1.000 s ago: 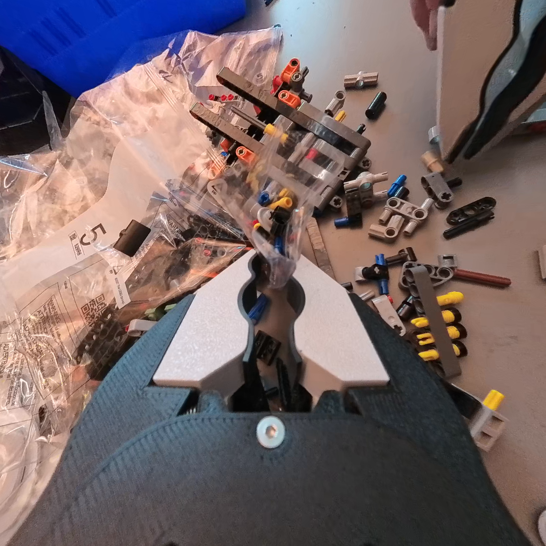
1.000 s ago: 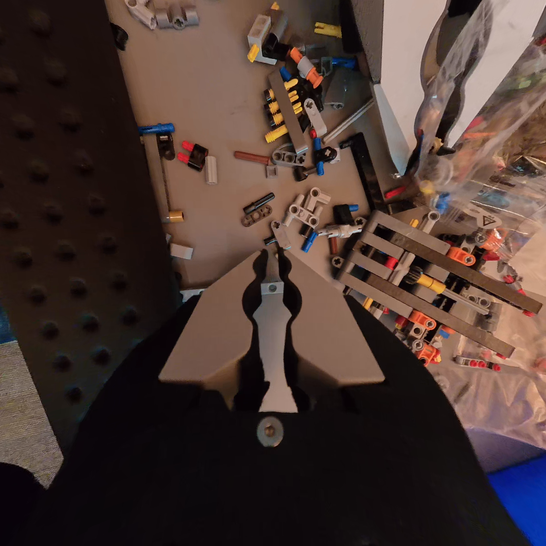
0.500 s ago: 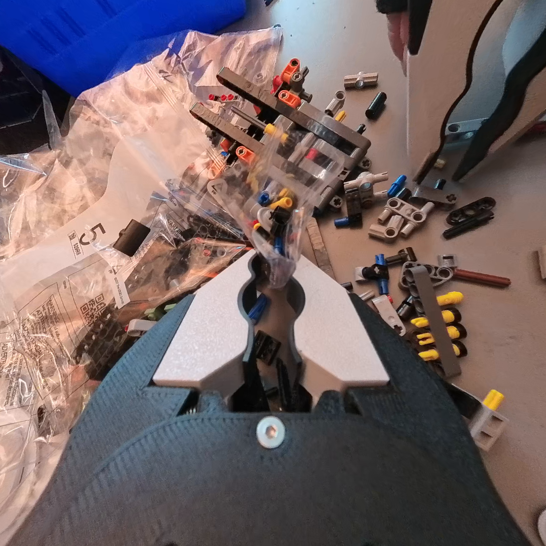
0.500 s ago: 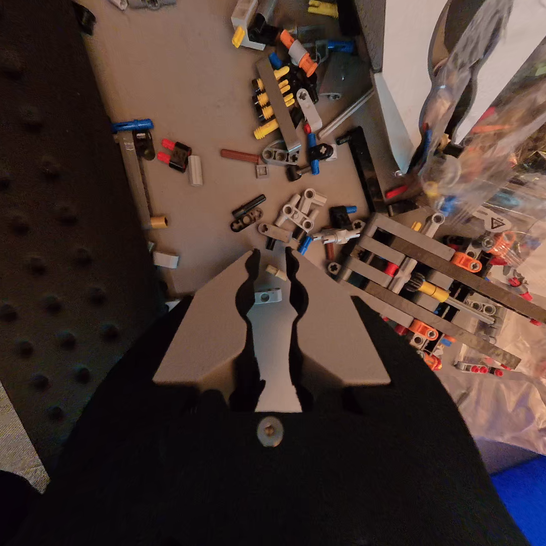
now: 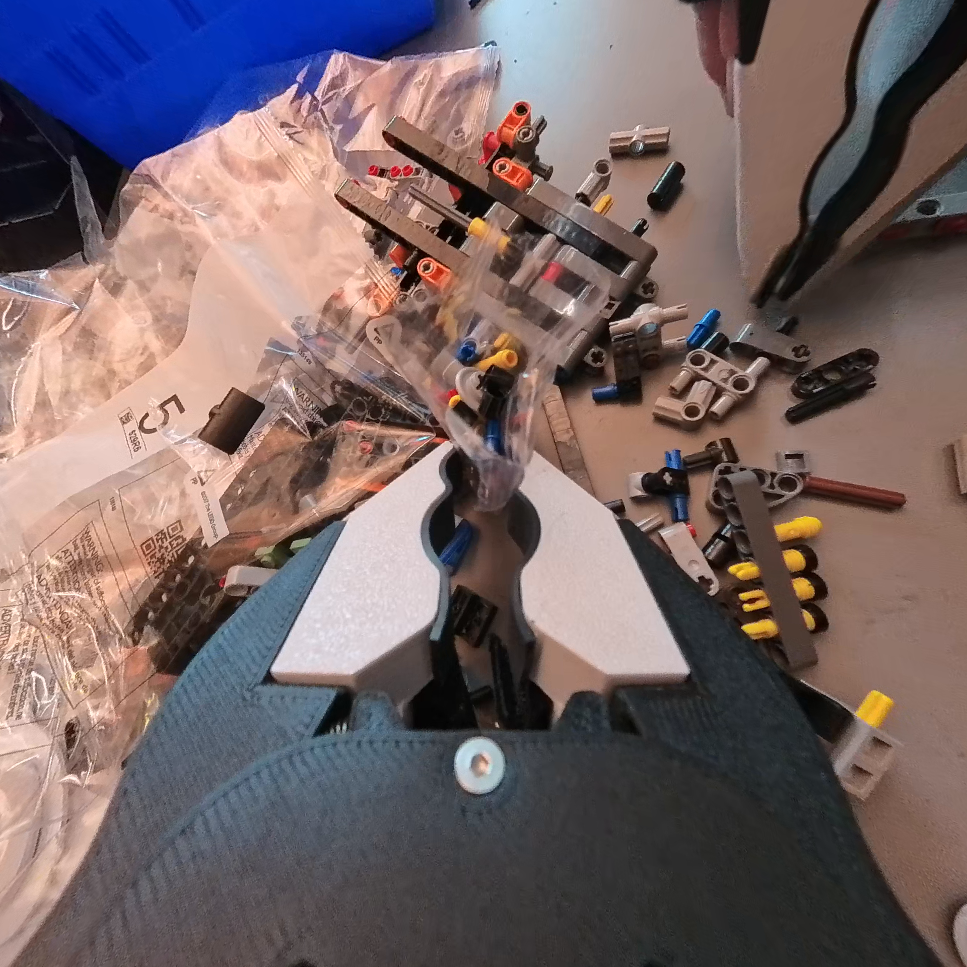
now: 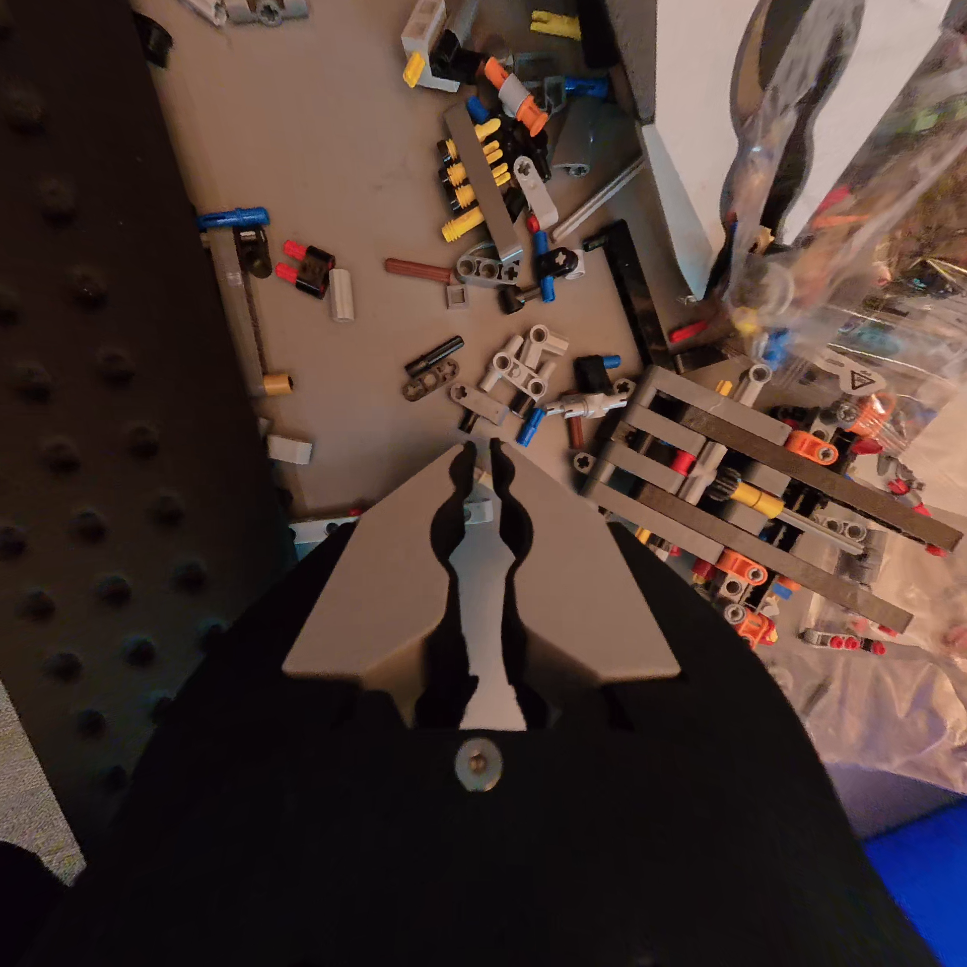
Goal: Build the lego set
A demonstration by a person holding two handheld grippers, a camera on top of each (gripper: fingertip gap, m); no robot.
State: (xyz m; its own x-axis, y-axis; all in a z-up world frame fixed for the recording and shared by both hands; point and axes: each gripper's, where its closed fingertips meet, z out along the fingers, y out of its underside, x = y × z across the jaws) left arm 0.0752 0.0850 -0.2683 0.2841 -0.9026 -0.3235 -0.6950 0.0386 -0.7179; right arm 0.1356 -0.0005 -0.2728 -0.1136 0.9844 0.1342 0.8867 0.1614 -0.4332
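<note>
Left hand-held gripper point(image 5: 484, 465): tips pinched on the gathered neck of a small clear bag of pins point(image 5: 484, 377), which stands up from the tips, above the table point(image 5: 575, 68). Just beyond the bag lies the partly built grey frame assembly point(image 5: 523, 220), its far end resting on the large clear parts bags point(image 5: 157, 314).

Right hand-held gripper point(image 6: 482, 449): tips nearly together, a narrow gap between them, nothing gripped. Just ahead of the tips, a light grey axle connector point(image 6: 479, 404) among loose pieces; the frame lies near, to the right point(image 6: 732, 471).
</note>
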